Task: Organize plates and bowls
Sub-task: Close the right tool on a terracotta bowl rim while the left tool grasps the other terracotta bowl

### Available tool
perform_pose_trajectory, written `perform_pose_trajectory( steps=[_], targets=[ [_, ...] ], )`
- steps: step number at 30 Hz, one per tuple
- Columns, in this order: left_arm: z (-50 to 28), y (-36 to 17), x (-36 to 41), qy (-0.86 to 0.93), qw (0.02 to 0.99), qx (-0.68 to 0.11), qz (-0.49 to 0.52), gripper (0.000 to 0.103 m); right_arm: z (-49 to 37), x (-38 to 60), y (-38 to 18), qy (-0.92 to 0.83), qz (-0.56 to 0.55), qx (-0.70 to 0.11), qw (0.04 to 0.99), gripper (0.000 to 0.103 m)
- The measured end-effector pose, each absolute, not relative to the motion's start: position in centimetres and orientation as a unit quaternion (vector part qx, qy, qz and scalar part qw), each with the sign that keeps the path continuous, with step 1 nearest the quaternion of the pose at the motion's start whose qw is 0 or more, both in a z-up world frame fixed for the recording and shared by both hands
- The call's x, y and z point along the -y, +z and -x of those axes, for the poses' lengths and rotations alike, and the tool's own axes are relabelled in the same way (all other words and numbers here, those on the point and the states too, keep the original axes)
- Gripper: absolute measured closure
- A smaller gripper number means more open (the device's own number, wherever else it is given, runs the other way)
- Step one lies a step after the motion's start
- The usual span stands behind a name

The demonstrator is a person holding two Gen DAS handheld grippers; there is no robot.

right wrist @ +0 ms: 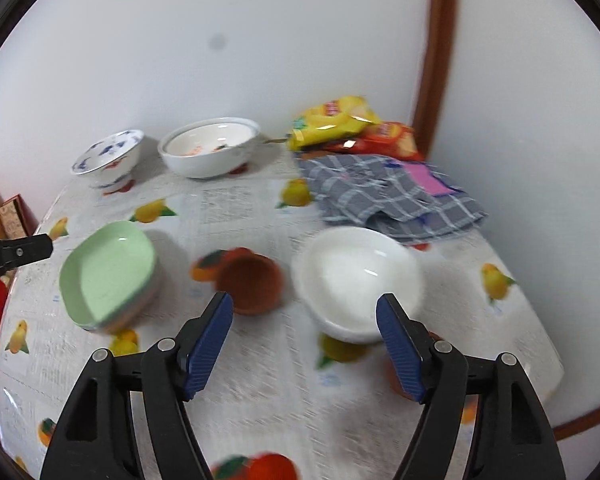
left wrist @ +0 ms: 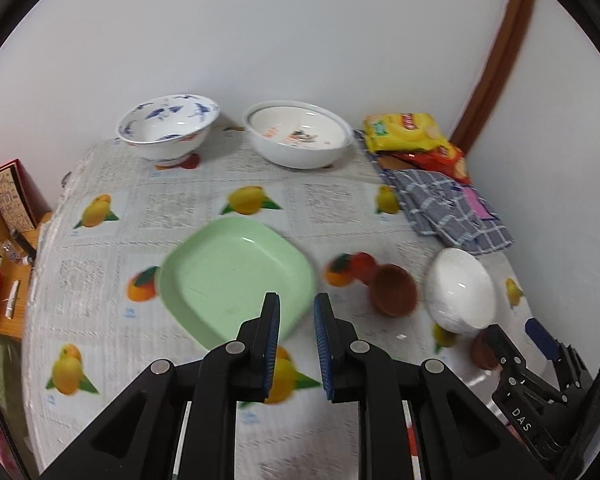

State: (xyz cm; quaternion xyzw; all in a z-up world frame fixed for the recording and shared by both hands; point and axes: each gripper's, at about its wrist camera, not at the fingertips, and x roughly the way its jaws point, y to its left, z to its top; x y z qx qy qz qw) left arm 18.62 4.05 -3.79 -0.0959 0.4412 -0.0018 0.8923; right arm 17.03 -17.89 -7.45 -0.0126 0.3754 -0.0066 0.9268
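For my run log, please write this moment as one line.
left hand-held gripper: empty, jaws narrow | right hand-held gripper: open, empty | green plate, brown bowl, white bowl: on table, untouched

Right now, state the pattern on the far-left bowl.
Blue floral motifs on white, on the footed bowl; clearest in the left wrist view.
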Motion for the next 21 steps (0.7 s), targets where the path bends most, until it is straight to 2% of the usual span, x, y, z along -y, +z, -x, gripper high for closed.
perform_pose_trajectory(
  steps=[8,12,14,20,21],
  targets=[
    [-16.5,-3.6,-0.2,0.019,0.9,-0.425,0.094,0.086,-14.4,23.9,-8.3,-0.027,0.005,-0.388,0.921,0.03],
    [-16.3,-4.0,1.6,0.008,0.895,-0.436,0.089,0.086,-13.8,26.2,-9.6,-0.029,0.002,-0.4,0.916,0.037],
    [-16.4,-4.3,2.5,0.005,0.892,-0.444,0.084,0.086,-13.7,27.4,-10.4,-0.028,-0.012,-0.411,0.911,0.046],
    [-17.3,-6.3,4.7,-0.01,0.878,-0.472,0.086,0.086,-14.1,30.0,-12.3,-0.024,-0.023,-0.428,0.903,0.047],
    [-17.4,-6.6,4.9,-0.009,0.875,-0.475,0.088,0.081,-14.2,30.4,-12.6,-0.021,-0.026,-0.429,0.903,0.047]
  ],
)
